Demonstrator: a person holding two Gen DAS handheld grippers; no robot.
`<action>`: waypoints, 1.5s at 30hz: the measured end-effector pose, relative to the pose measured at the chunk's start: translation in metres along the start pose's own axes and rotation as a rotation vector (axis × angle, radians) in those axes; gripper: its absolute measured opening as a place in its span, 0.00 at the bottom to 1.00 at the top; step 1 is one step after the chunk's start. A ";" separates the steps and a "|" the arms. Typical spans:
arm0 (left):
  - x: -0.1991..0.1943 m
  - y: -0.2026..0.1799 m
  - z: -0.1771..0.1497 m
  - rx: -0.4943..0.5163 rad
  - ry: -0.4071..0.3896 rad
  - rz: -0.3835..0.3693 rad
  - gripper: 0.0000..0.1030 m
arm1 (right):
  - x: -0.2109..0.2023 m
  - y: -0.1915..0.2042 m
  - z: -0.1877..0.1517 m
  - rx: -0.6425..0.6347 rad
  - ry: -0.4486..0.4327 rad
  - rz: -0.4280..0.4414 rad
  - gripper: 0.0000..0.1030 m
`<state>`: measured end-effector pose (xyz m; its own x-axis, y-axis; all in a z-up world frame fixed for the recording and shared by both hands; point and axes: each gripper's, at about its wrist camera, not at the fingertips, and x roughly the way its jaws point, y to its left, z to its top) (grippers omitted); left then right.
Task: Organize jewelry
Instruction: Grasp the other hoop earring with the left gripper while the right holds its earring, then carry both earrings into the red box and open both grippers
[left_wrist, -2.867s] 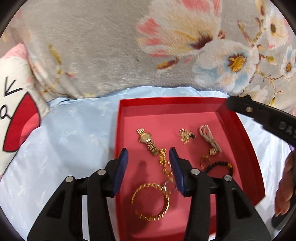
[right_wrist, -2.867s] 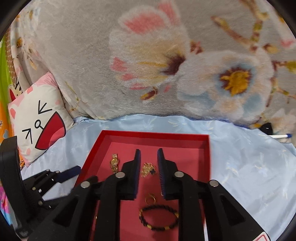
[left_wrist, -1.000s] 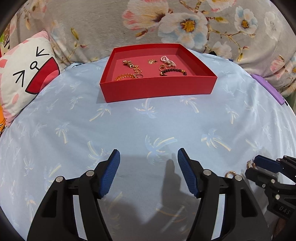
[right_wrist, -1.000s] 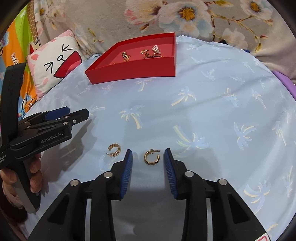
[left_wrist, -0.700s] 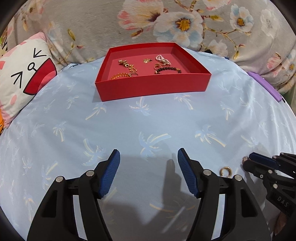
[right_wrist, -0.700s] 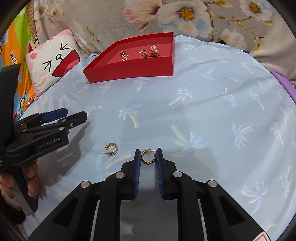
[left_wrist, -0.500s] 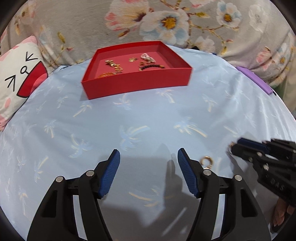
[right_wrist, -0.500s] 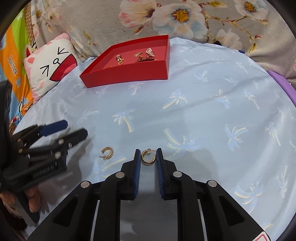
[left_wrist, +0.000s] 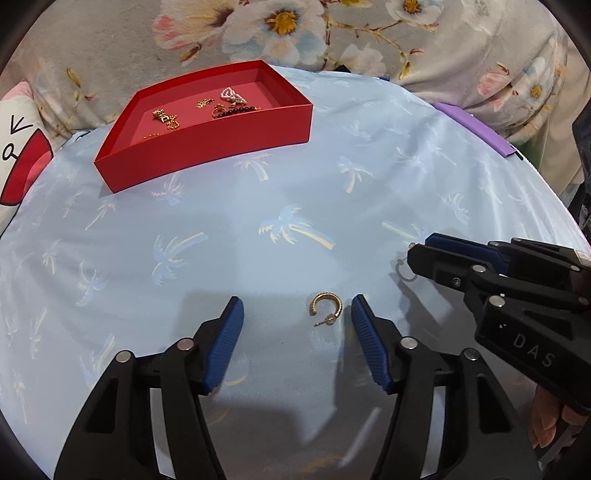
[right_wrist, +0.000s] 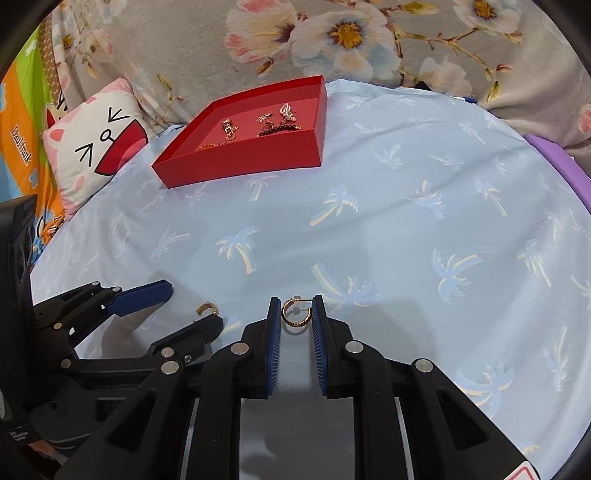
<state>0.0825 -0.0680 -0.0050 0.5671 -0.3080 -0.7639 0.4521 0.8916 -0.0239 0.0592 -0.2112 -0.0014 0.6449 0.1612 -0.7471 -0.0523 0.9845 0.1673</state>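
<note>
Two gold hoop earrings lie on the light blue palm-print sheet. One loose earring (left_wrist: 327, 308) sits between the fingers of my left gripper (left_wrist: 295, 332), nearer the right pad; the jaws are closing and neither pad touches it. My right gripper (right_wrist: 295, 317) is shut on the other earring (right_wrist: 296, 314), pads pressing both sides. In the left wrist view the right gripper (left_wrist: 415, 258) enters from the right with that earring (left_wrist: 404, 273) at its tip. The right wrist view shows the left gripper (right_wrist: 188, 308) around its earring (right_wrist: 207, 309). The red tray (left_wrist: 207, 155) (right_wrist: 240, 166) stands farther back.
Inside the tray lie a gold bangle, chains, a dark bead bracelet and a pearl piece. A cat-face pillow (right_wrist: 96, 147) leans at the left, a floral blanket (left_wrist: 295, 33) fills the back, and a purple edge (left_wrist: 476, 127) runs along the right. A person's fingers (left_wrist: 554, 413) hold the right gripper.
My left gripper has slid toward the loose earring, which now lies between its fingers, and its jaws have narrowed a little. The right gripper closed on its earring and has stayed in place.
</note>
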 end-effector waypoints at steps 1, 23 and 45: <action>0.001 0.000 0.001 0.000 0.000 0.002 0.53 | 0.000 0.000 0.000 -0.001 0.000 0.000 0.15; -0.002 -0.002 -0.002 0.009 -0.017 -0.017 0.16 | 0.001 0.001 -0.002 0.002 0.003 0.001 0.15; -0.019 0.063 0.030 -0.099 -0.058 0.080 0.16 | 0.002 0.015 0.031 -0.040 0.007 0.083 0.15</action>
<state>0.1215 -0.0157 0.0272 0.6386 -0.2503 -0.7277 0.3351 0.9417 -0.0298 0.0833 -0.1982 0.0202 0.6320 0.2425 -0.7361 -0.1354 0.9697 0.2032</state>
